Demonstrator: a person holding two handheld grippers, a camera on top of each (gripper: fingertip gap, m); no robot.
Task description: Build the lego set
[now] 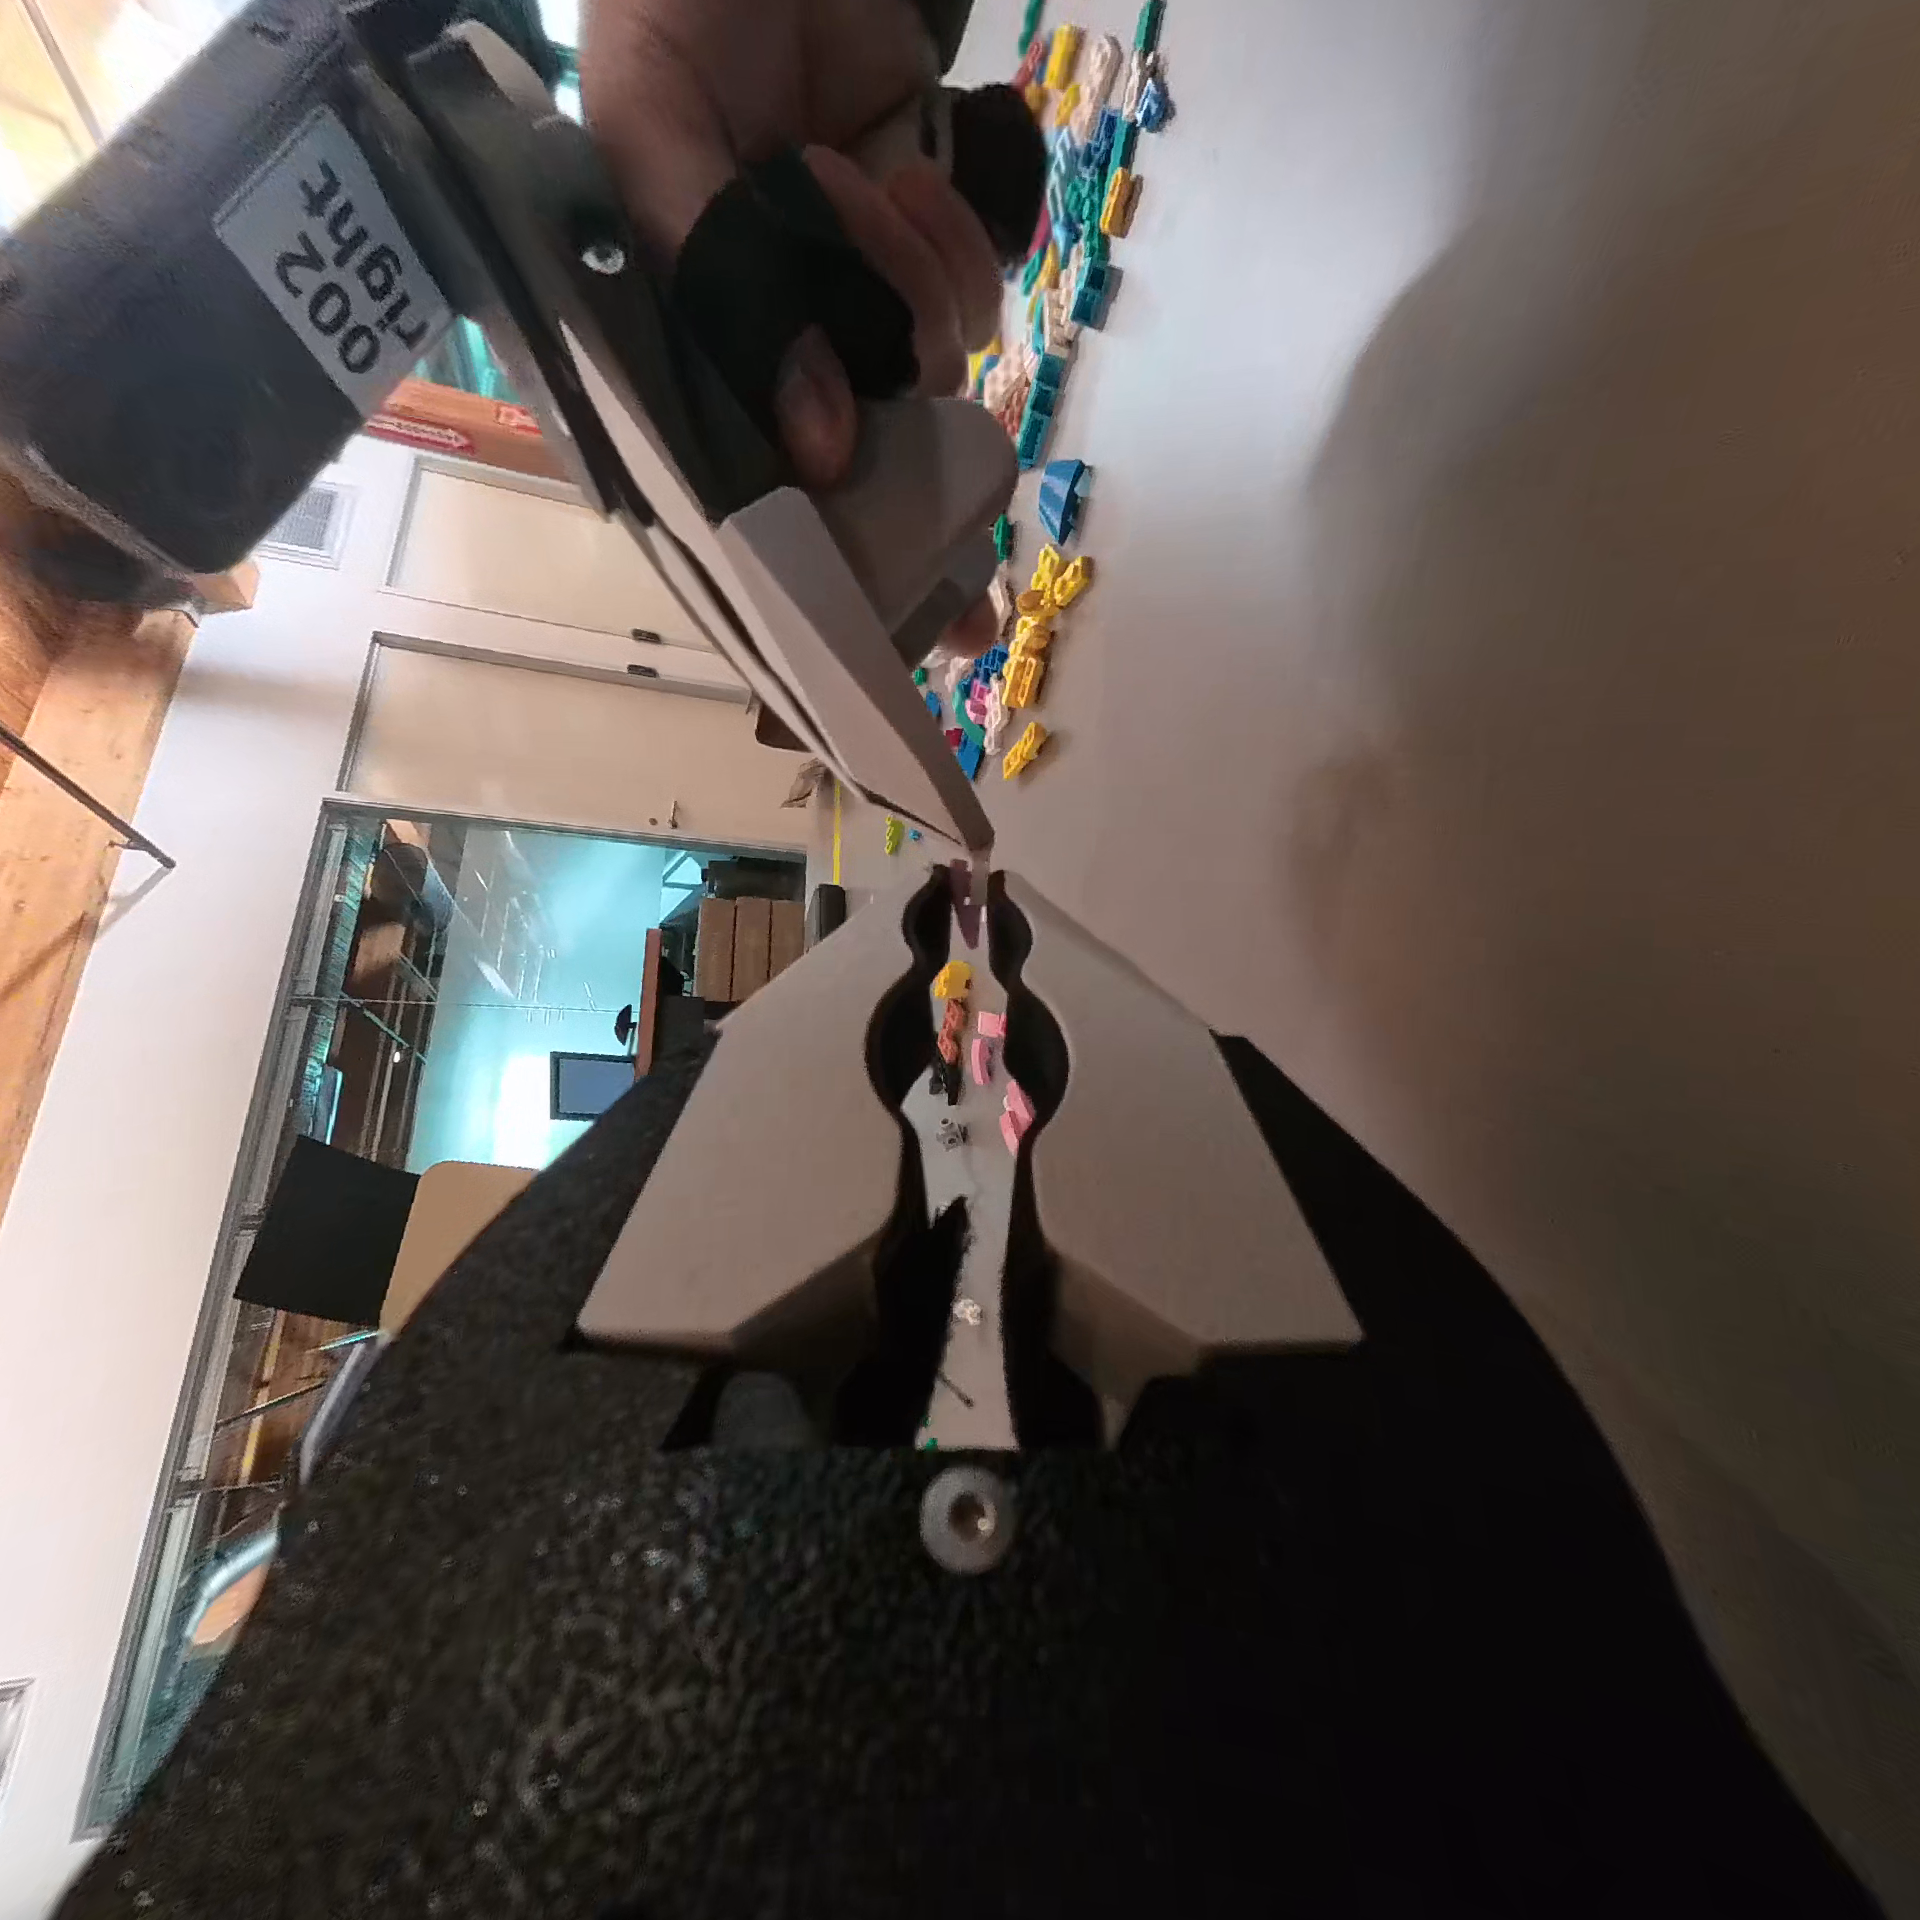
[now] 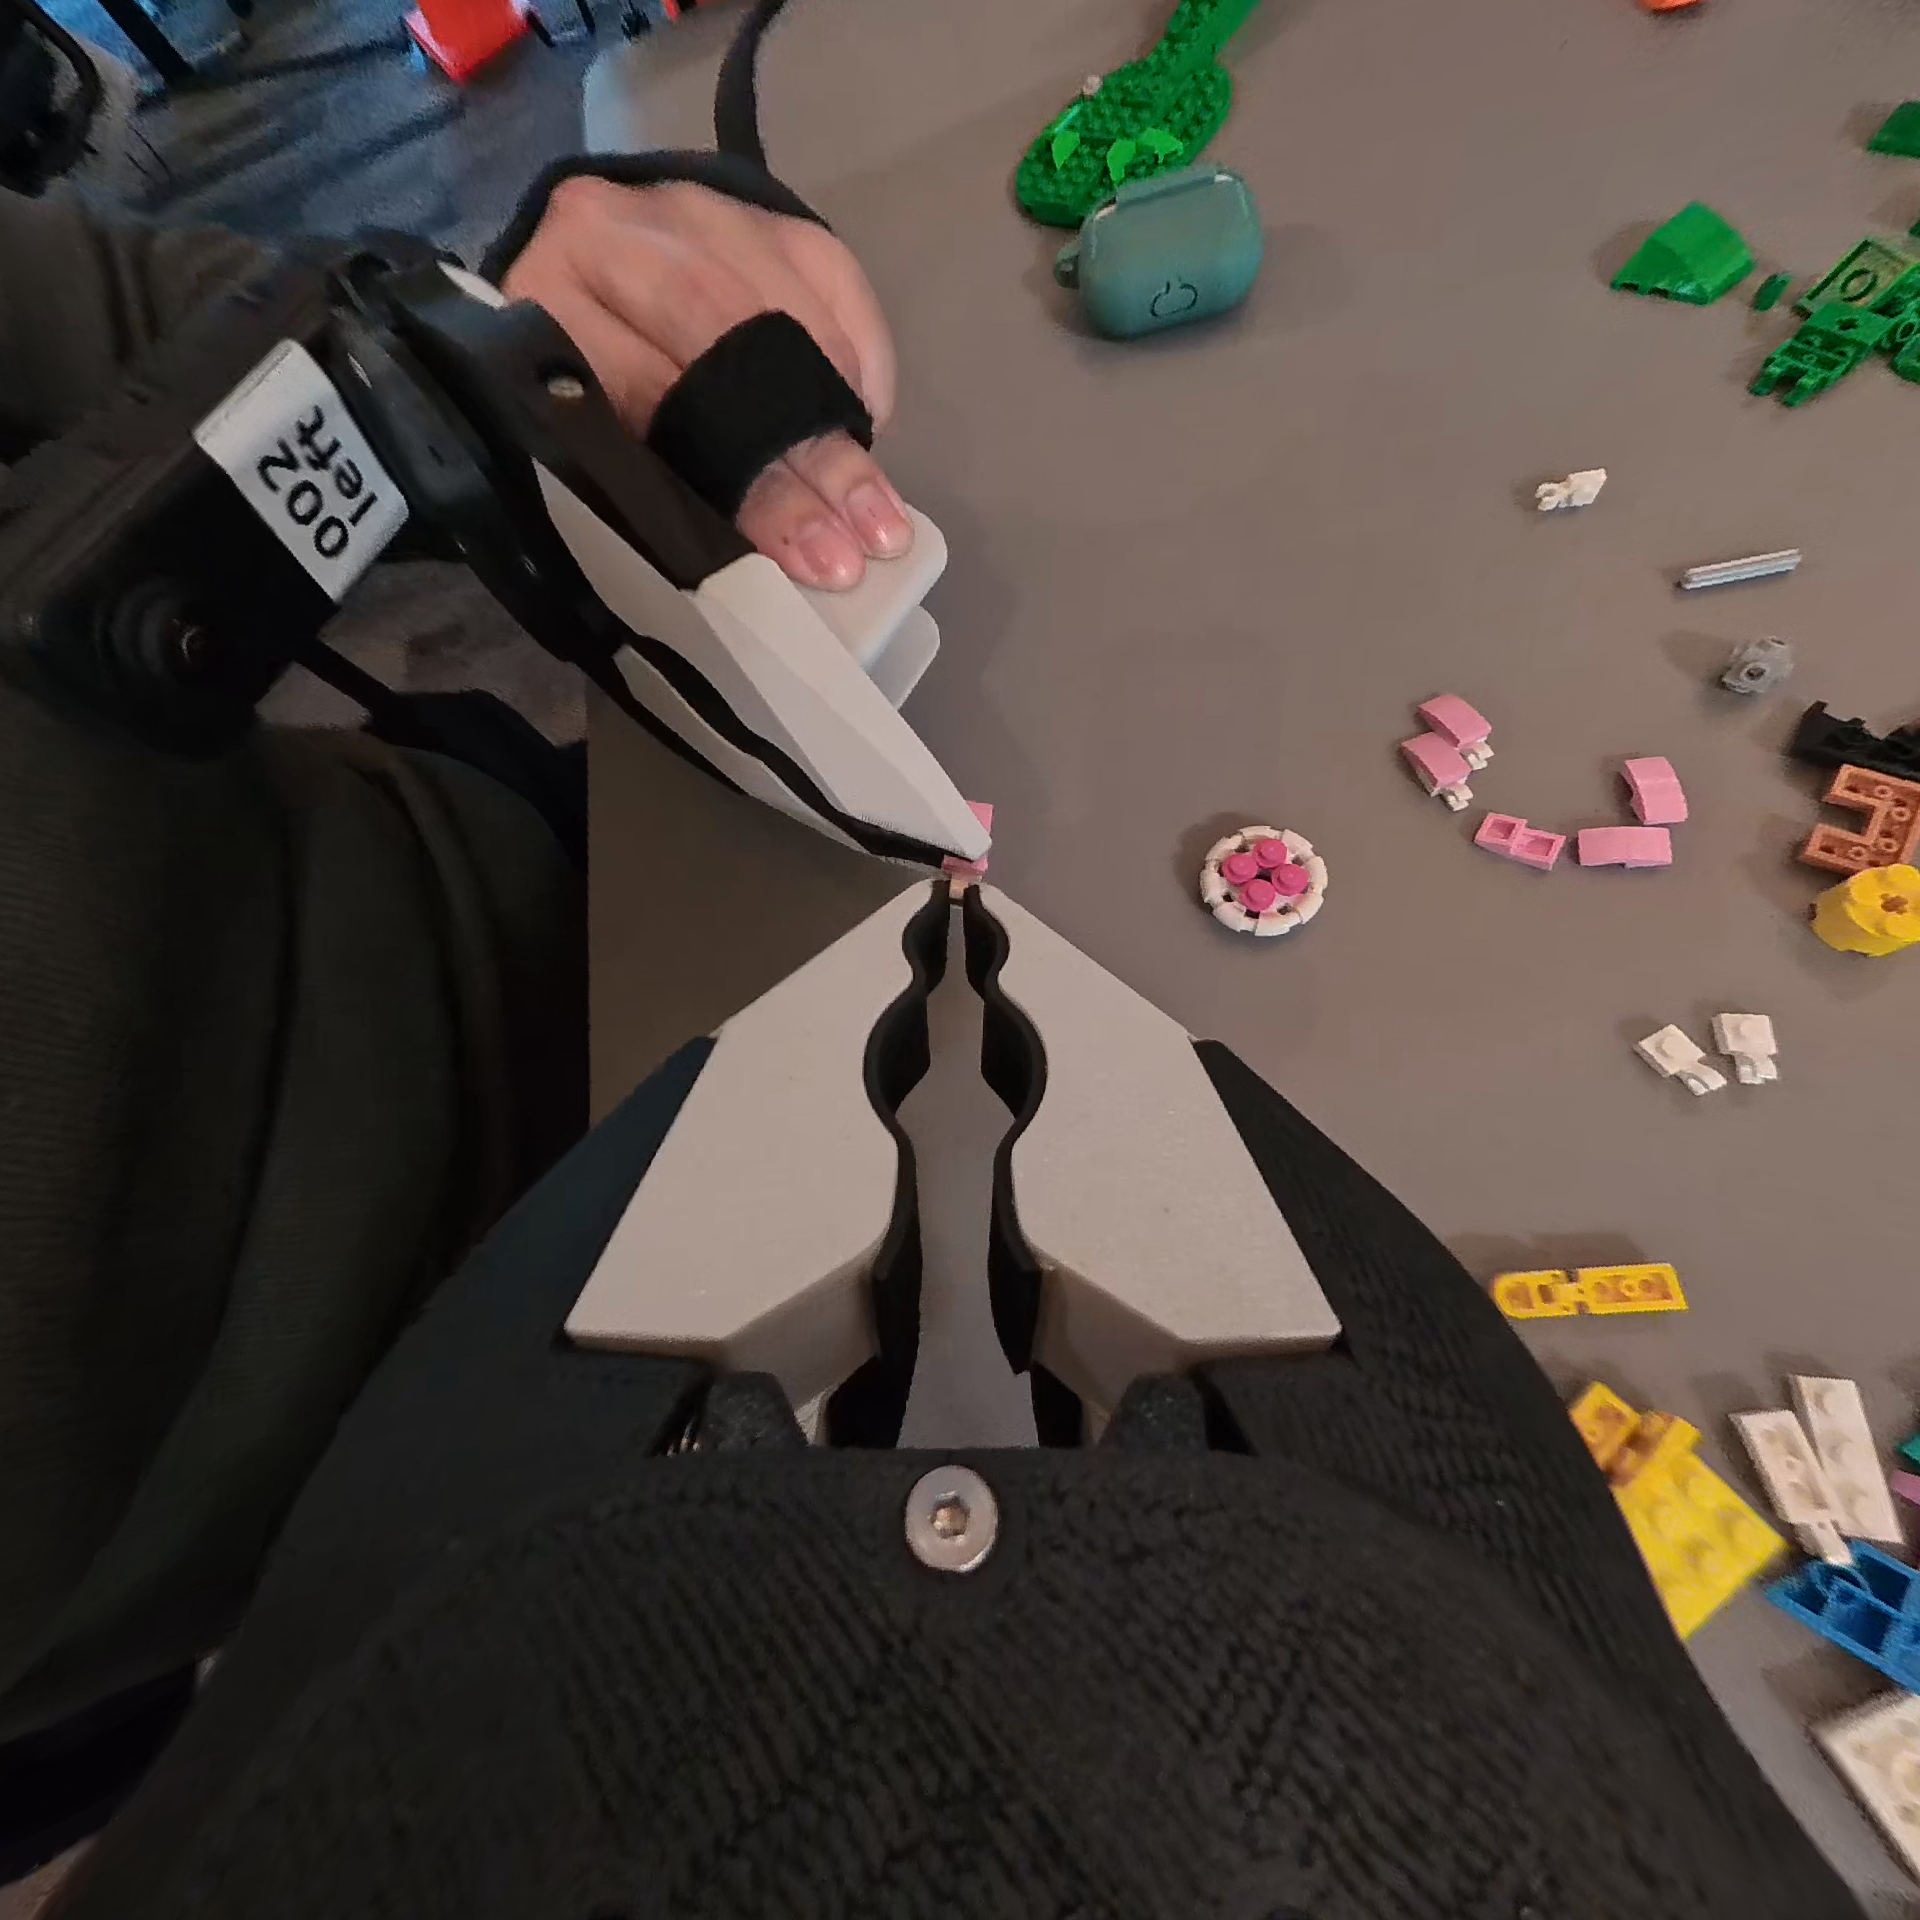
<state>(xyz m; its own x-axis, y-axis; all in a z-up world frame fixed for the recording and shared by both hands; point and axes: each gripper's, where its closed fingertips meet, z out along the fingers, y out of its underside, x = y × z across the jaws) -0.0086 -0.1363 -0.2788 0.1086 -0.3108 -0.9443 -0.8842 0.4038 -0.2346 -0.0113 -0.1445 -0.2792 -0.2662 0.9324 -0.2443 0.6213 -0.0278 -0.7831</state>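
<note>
Tip to tip above the grey tabletop [image 2: 1195, 644] — the left gripper [image 1: 969, 896] is clamped on a small pink lego piece [image 1: 967, 912], mostly buried between the fingertips, so its shape is hard to read. In the left wrist view its long axis runs along the fingers, pointing away from the camera. The right gripper [image 2: 958, 896] pinches a tiny white lego piece [image 2: 962, 888], only a sliver showing, touching the pink one. Nearby — a white round lego plate with magenta studs [image 2: 1263, 881], loose pink curved bricks [image 2: 1538, 795]
</note>
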